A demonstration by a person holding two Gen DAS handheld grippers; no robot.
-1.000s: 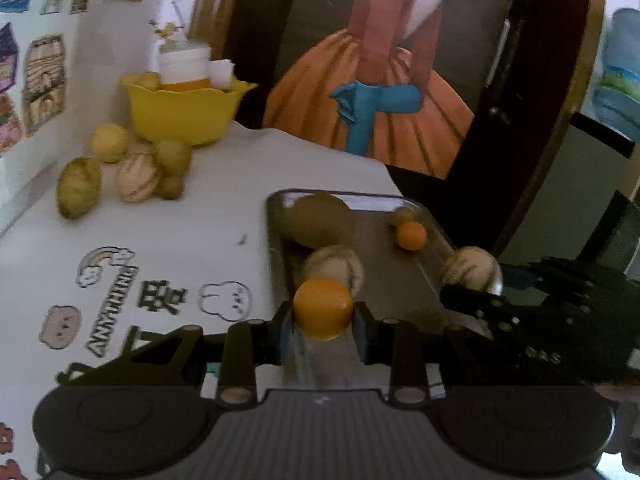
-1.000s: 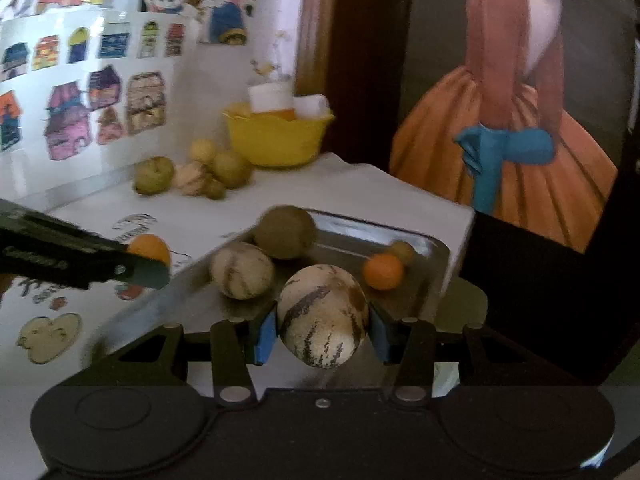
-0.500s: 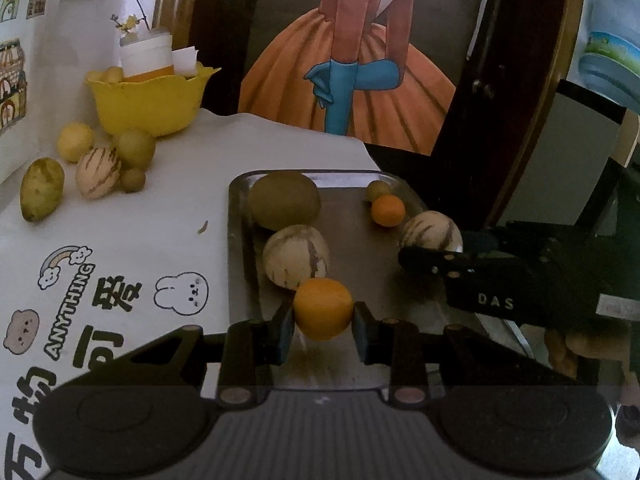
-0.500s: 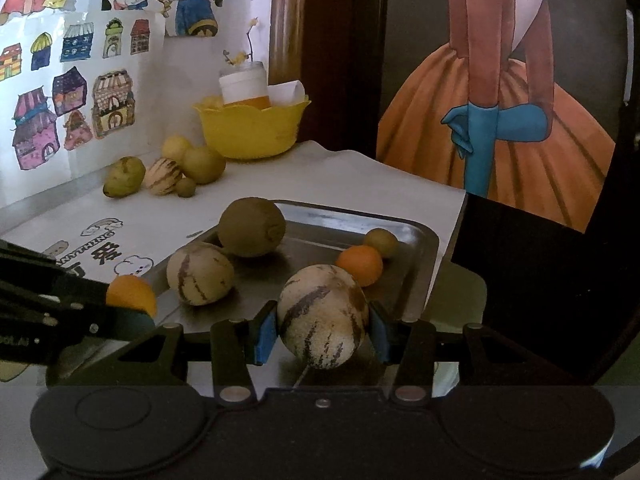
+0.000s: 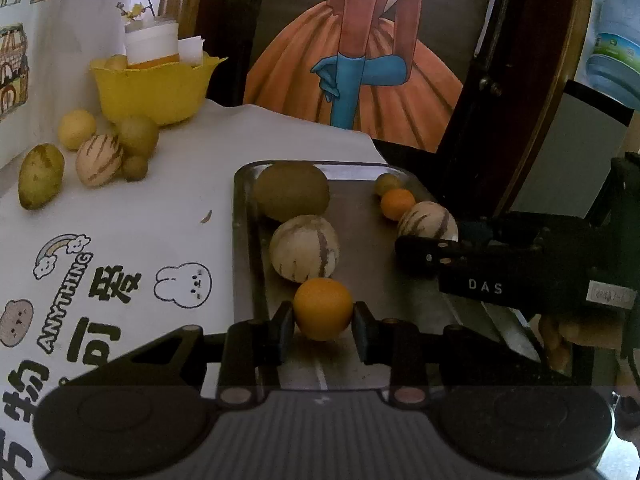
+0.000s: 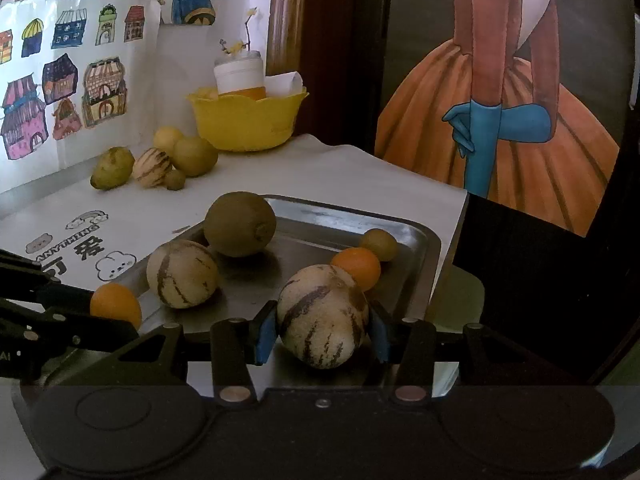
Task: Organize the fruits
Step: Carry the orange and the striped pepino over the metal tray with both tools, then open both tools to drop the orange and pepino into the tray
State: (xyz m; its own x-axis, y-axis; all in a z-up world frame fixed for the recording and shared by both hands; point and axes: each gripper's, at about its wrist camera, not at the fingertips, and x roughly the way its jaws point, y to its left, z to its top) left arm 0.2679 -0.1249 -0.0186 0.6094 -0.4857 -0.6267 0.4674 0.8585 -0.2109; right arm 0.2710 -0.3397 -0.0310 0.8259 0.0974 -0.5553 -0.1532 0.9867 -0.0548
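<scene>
My left gripper [image 5: 323, 320] is shut on an orange [image 5: 323, 308], low over the near end of the metal tray [image 5: 244, 216]. My right gripper [image 6: 322, 330] is shut on a striped melon [image 6: 322, 316] over the tray's right side [image 6: 424, 248]. On the tray lie a brown-green round fruit [image 5: 292, 191], a second striped melon [image 5: 304, 248], a small orange [image 5: 397, 203] and a small green fruit [image 5: 386, 183]. The right gripper with its melon [image 5: 427, 220] shows in the left wrist view; the left gripper's orange [image 6: 116, 305] shows in the right wrist view.
A yellow bowl [image 5: 154, 88] with a white jar stands at the back left. Several loose fruits [image 5: 98, 160] lie on the white printed tablecloth [image 5: 140, 240] in front of it. The table's right edge drops off beyond the tray; a dark door frame [image 5: 500, 120] stands there.
Both grippers have come down and forward over the tray with their fruits still held. The tray and its fruits now sit closer in both views.
</scene>
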